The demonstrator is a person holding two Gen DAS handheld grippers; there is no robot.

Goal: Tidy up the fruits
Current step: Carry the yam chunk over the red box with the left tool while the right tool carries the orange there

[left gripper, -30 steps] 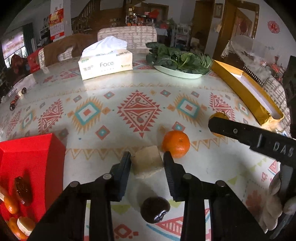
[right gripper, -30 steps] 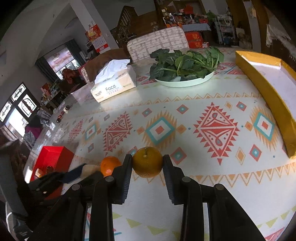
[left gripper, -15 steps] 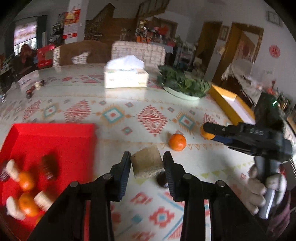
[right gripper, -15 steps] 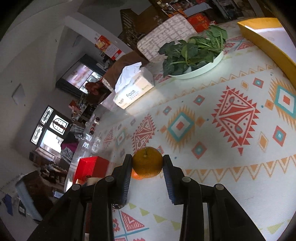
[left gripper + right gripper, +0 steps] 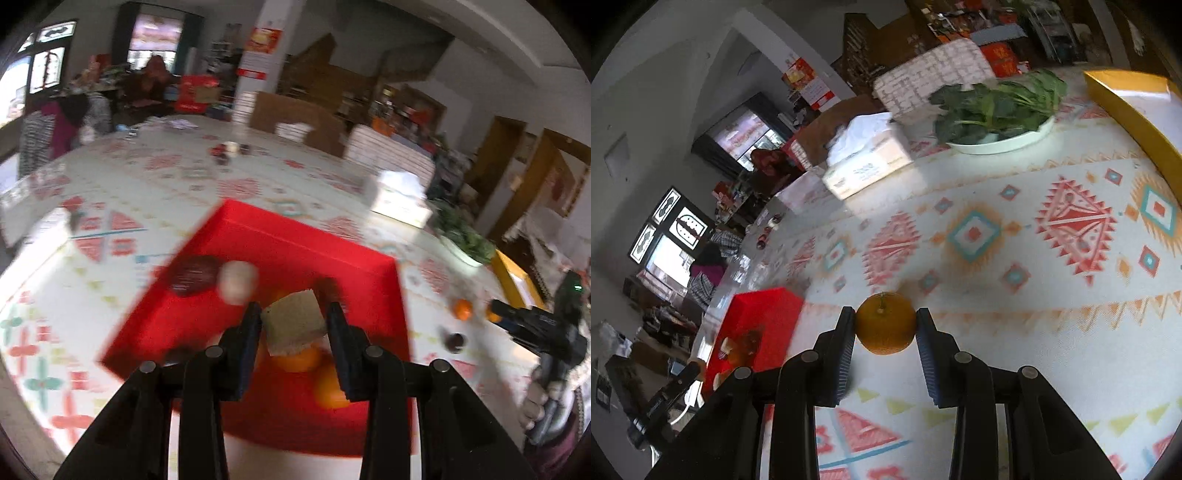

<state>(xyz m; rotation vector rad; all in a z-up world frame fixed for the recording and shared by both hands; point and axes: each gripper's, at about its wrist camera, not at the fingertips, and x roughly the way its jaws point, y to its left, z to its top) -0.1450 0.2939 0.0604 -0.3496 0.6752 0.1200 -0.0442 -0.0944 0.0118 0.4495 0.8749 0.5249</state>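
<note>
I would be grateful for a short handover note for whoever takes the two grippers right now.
Left gripper: shut on a tan block, over the red tray.
Right gripper: shut on an orange, above the patterned tablecloth, away from the tray.
Done: oranges, a dark fruit and a pale piece lie in the tray.
Left: release both loads into the tray, then fetch the small orange and dark fruit on the cloth.

Motion blur is smearing my left view: the red tray [image 5: 295,254] and a dark fruit [image 5: 194,275] beside a pale one [image 5: 238,282] are losing their outlines. The tan block [image 5: 293,321] between my left fingers is hiding part of an orange [image 5: 299,360].
</note>
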